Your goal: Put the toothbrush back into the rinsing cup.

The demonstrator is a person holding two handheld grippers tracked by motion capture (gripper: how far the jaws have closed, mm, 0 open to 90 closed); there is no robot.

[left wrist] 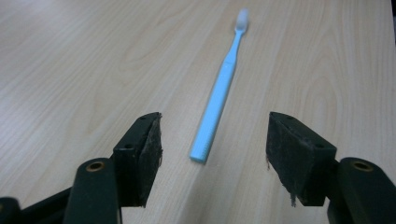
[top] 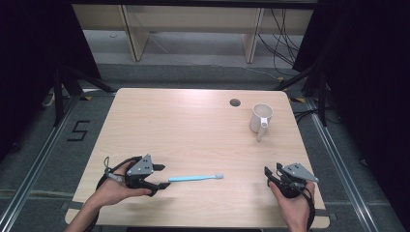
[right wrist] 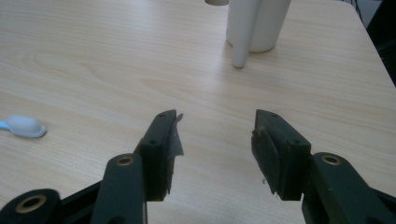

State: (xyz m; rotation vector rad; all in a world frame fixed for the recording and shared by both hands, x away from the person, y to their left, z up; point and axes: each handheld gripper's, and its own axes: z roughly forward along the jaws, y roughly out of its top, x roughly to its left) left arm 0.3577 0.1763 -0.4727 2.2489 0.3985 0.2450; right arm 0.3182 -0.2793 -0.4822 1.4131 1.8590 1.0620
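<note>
near the front edge of the table, low and left of centre — all places below read off the high view as a clock face:
toothbrush (top: 196, 178): light blue, flat on the wooden table (top: 193, 125) at about 7 o'clock, handle end towards 9, white bristle head towards 3.
left gripper (top: 161, 176): at 8 o'clock, held in the person's left hand (top: 113, 188), jaws spread wide and level with the table. in the left gripper view the handle end of the toothbrush (left wrist: 219, 93) lies just ahead of the gap between the pads, touching neither — nothing gripped.
right gripper (top: 272, 175): at 5 o'clock in the right hand (top: 292, 203), jaws parted and empty, well apart from the brush head (right wrist: 23, 126), pointing towards 12.
cup (top: 261, 117): white, upright at 2 o'clock, its straight handle (top: 261, 131) slanting down to the tabletop.
cable hole (top: 235, 102): dark, round, at 1 o'clock, left of the cup.
</note>
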